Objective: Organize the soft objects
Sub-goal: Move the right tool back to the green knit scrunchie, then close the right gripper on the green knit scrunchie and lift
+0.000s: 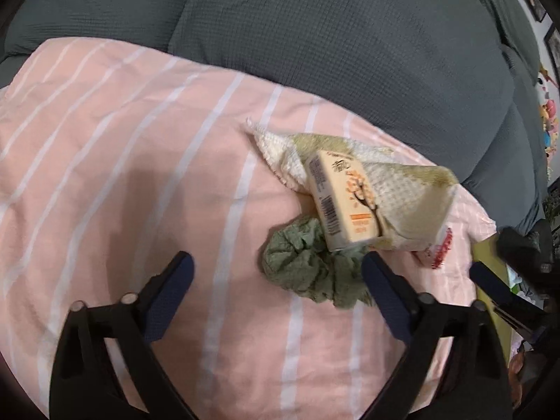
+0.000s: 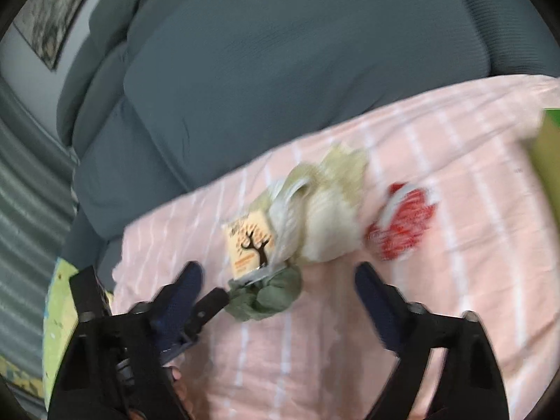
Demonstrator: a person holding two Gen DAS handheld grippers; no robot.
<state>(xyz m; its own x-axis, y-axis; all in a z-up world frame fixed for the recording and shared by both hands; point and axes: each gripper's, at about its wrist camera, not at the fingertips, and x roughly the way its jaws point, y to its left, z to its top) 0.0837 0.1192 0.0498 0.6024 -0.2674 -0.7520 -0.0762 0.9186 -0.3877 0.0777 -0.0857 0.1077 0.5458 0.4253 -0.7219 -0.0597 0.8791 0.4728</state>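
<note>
A crumpled green cloth (image 1: 308,269) lies on the pink striped bedding (image 1: 140,161). A beige tissue pack (image 1: 344,203) with a tree print leans on its far side. Behind the pack lies a cream and yellow-green waffle cloth (image 1: 402,192), and a red-and-white cloth (image 1: 439,250) lies to its right. My left gripper (image 1: 276,269) is open, with the green cloth between its fingers, close to the right one. In the right wrist view my right gripper (image 2: 280,276) is open just before the green cloth (image 2: 269,297), with the tissue pack (image 2: 250,245), waffle cloth (image 2: 322,217) and red-and-white cloth (image 2: 402,227) beyond.
A bulky grey quilt (image 1: 332,52) fills the far side of the bed. A yellow-green object (image 2: 549,147) sits at the right edge of the right wrist view. Framed pictures hang on the wall (image 2: 52,14). One finger (image 1: 490,281) of my right gripper shows at the right.
</note>
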